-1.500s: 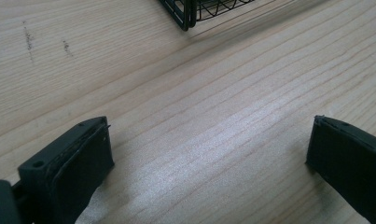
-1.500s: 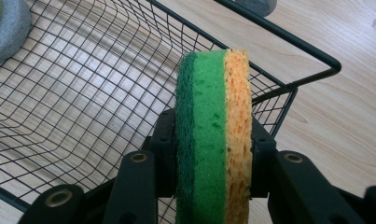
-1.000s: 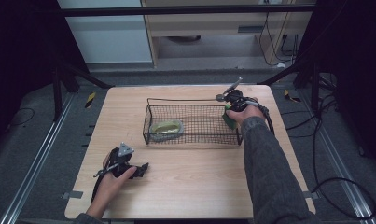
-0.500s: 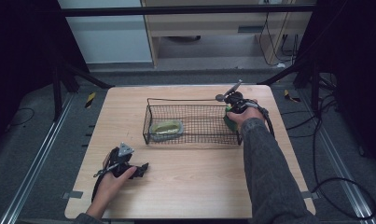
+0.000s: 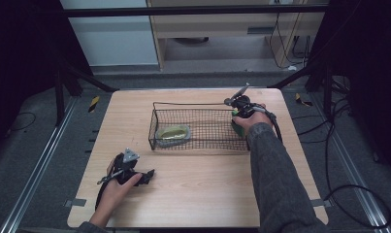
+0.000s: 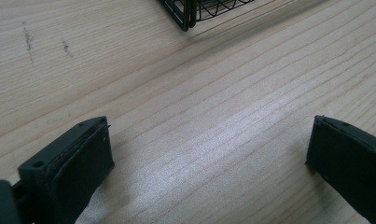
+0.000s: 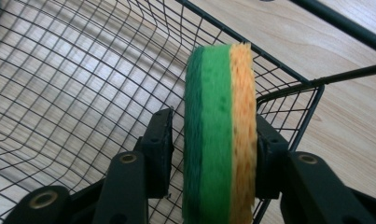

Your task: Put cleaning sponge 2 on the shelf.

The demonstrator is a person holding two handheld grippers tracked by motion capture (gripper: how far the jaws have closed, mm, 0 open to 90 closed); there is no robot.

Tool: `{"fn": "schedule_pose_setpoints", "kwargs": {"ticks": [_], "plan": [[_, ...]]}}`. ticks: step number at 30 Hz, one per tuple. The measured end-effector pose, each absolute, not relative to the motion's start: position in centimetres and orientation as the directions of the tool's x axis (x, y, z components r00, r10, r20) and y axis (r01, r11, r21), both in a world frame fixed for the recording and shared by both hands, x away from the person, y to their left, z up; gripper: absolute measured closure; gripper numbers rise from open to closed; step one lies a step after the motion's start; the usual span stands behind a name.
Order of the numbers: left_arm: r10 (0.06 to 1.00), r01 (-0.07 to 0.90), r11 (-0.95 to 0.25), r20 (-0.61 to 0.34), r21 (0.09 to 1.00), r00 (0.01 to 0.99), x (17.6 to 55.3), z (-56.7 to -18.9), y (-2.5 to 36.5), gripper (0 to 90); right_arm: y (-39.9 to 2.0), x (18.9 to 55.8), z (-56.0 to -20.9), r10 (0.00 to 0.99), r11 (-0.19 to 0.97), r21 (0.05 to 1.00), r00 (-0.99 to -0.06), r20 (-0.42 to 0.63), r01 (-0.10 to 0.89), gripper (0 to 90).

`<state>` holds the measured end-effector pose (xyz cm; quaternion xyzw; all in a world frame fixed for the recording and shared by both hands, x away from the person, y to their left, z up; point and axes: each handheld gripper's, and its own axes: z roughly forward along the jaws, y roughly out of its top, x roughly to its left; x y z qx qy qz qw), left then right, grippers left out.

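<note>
My right claw (image 7: 209, 154) had just been opening around the sponge (image 7: 220, 135), standing on edge inside the basket (image 5: 156, 127); my hand hid it from above. My left claw (image 6: 209, 154) rested spread over the table (image 6: 213, 107).

The high view is dim and slightly soft, its corners sinking into black around the evenly lit bench (image 5: 193, 194) — while both gripper views are brighter, with a pale sheen across the wood grain, soft shadows beneath the near tongs, and a crisp sponge (image 7: 220, 135) against blurred basket (image 7: 59, 70) wire.
</note>
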<state>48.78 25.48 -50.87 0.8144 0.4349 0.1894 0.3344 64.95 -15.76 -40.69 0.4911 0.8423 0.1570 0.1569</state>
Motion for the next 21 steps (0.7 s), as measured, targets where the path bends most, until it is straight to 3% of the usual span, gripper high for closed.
{"fn": "schedule_pose_setpoints", "kwargs": {"ticks": [21], "plan": [[0.836, 0.583, -0.397, 0.017, 0.71, 0.548, 48.8, -50.9, 25.5, 0.0, -14.0, 62.9, -39.2, 0.862, 0.473, 0.446, -0.504, -0.056, 0.76, 43.8]]}}
